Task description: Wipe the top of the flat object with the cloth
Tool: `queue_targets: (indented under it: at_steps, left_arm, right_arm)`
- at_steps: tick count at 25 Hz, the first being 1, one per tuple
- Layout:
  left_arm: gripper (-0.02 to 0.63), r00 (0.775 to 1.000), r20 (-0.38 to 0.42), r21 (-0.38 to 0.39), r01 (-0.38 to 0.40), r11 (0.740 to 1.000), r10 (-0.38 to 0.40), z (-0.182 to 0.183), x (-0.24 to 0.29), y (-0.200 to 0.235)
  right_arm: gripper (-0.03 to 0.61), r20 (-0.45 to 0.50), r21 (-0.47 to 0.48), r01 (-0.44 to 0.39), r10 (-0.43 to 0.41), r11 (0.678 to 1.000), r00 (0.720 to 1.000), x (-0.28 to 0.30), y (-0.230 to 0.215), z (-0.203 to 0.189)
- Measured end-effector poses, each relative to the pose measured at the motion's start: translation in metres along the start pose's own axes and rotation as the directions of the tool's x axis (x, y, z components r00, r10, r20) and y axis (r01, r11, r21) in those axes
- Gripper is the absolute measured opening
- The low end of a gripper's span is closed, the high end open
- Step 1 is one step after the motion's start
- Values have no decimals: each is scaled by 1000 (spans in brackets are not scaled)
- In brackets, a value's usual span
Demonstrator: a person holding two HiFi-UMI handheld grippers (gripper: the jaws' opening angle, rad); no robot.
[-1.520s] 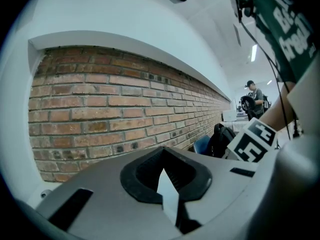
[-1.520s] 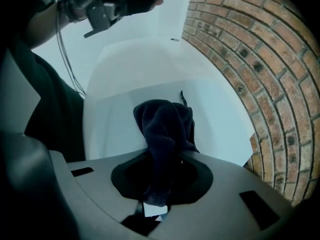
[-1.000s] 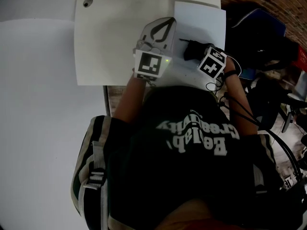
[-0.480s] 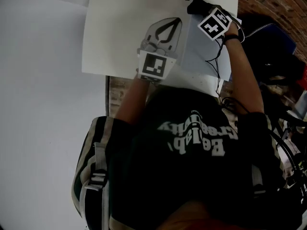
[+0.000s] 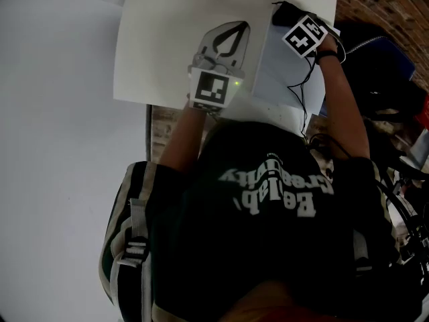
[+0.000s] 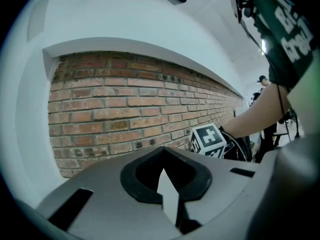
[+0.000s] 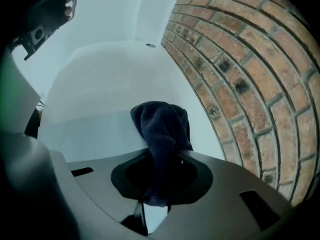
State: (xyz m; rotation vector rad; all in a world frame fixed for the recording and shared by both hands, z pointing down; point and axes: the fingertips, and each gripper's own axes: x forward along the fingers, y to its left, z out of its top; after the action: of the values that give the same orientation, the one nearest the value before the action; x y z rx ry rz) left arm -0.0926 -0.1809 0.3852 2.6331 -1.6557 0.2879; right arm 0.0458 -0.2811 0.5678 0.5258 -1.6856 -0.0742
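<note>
My right gripper (image 7: 159, 159) clamped on the dark cloth (image 7: 162, 126), cloth at far corner of flat white sheet (image 5: 281, 72), its long axis away from me, left gripper (image 6: 164, 158) closed, empty.

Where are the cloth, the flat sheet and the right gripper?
cloth (image 7: 162, 126): right gripper view, on the bunched dark fold ahead of the jaws.
flat sheet (image 5: 271, 69): head view, on its bare middle.
right gripper (image 7: 156, 193): right gripper view, where the jaws clamp the cloth's tail.
</note>
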Motion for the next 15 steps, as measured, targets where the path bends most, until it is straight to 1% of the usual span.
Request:
queue_targets:
  at_steps: [5,10,12,15]
  left_arm:
    - [-6,998,12,10,54,998,-54,7,21,-18]
    - [-6,993,27,27,118,993,-119,13,39,-40]
    - [-6,991,26,30,127,991,-128,13,41,-44]
    - [-6,991,22,31,129,991,-129,12,41,-45]
  right_arm:
    - [58,-72,94,17,-10,995,997,-6,-22,-68]
    - [57,-145,200,76,-48,977,988,-15,-42,-136]
    - [58,-156,224,94,-59,970,986,-15,-45,-149]
    - [58,-145,223,113,-82,968,986,-20,-47,-145]
